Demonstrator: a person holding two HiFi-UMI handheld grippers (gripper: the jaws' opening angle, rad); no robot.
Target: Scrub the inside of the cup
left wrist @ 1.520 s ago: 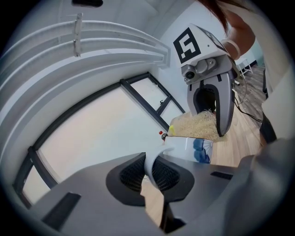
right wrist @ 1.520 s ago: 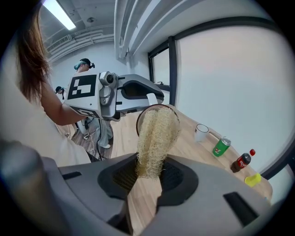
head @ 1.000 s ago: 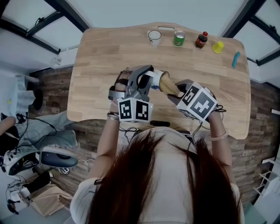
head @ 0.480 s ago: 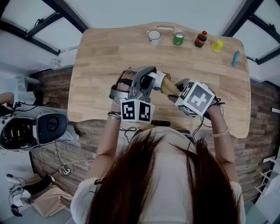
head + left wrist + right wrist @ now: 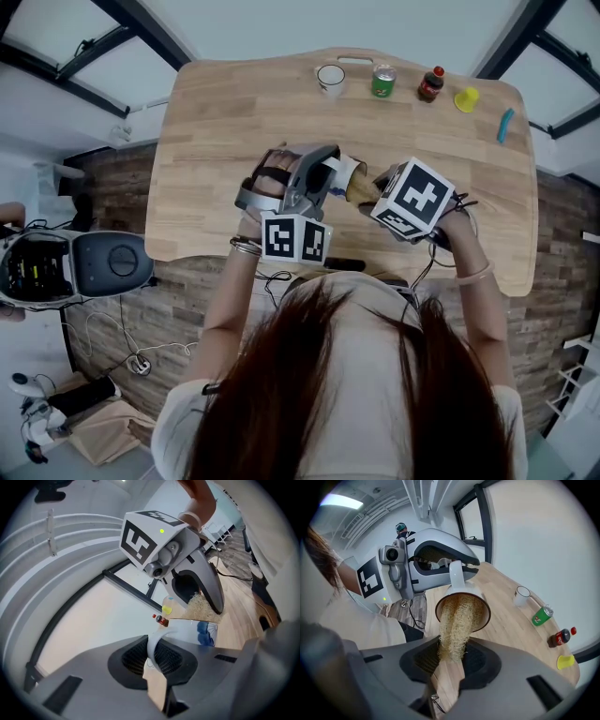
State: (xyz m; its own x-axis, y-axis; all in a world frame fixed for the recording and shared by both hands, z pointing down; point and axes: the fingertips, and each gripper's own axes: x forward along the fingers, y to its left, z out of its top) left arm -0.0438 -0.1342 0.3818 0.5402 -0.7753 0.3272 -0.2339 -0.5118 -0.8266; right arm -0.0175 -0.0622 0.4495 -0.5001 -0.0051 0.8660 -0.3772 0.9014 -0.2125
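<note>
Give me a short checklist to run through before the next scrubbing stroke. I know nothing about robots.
1. Cup secured: ok. The left gripper is shut on the handle of the cup.
2. Scrubber secured: ok. The right gripper is shut on the scrubber.
3. Scrubber inside the cup: ok. Its far end passes the rim, and the opening faces the right gripper.
4. Scrubber reaching the bottom: cannot tell, the fibres hide it.
5. Other things out of the way: ok. The mug, can and bottle stand at the table's far edge.
</note>
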